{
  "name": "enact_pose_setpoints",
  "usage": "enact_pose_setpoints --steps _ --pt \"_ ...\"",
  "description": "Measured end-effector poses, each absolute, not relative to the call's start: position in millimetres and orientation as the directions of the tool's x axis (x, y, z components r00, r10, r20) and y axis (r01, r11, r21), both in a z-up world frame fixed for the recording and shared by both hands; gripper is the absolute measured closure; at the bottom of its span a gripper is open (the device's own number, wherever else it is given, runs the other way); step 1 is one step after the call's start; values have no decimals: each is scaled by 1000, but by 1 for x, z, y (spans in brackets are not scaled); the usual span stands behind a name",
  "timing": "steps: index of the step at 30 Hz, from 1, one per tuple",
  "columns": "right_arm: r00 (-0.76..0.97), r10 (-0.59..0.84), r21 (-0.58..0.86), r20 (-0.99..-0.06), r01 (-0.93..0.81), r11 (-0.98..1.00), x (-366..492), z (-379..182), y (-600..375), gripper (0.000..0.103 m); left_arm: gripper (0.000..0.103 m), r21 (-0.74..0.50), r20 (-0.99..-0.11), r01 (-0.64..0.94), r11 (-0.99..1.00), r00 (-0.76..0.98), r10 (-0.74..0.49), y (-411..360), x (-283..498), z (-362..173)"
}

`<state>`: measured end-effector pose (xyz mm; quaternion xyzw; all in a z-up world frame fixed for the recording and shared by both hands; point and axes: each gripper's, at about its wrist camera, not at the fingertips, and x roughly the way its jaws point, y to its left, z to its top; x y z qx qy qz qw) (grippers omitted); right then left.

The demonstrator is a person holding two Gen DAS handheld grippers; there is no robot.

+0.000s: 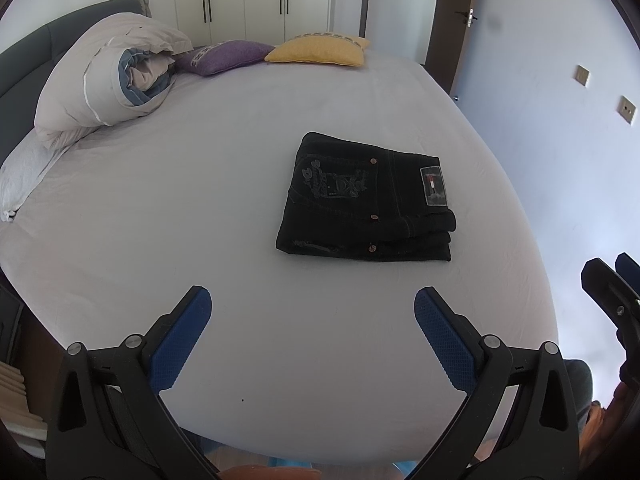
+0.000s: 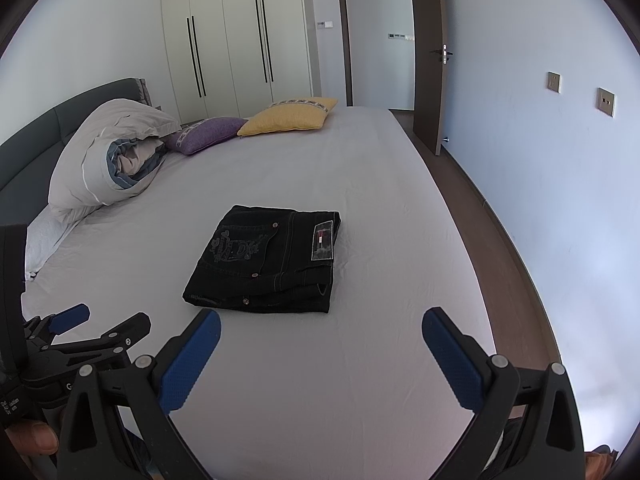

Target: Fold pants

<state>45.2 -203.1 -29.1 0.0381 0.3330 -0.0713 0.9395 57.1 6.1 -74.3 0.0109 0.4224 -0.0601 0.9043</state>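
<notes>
Black pants (image 1: 366,200) lie folded into a compact rectangle on the bed's pale sheet (image 1: 200,220), back pocket embroidery and waistband patch facing up. They also show in the right wrist view (image 2: 266,260). My left gripper (image 1: 312,304) is open and empty, held back from the pants near the bed's front edge. My right gripper (image 2: 322,326) is open and empty, just short of the pants' near edge. The left gripper also shows at the left of the right wrist view (image 2: 104,318).
A rolled duvet (image 1: 108,84), a purple cushion (image 1: 224,56) and a yellow cushion (image 1: 320,52) lie at the head of the bed by a dark headboard (image 2: 60,120). A wardrobe (image 2: 232,40), an open door (image 2: 430,60) and a floor strip (image 2: 480,216) flank the bed.
</notes>
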Motion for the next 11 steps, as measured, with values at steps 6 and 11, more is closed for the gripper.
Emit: enact_pose_setpoints --steps 6,11 --pt "767 -108 25 -633 160 987 45 -30 -204 0 0 -28 -766 123 992 635 -100 5 57 -76" --pt "767 -111 26 -632 164 986 43 -31 -207 0 0 -11 -756 127 992 649 -91 1 57 -75"
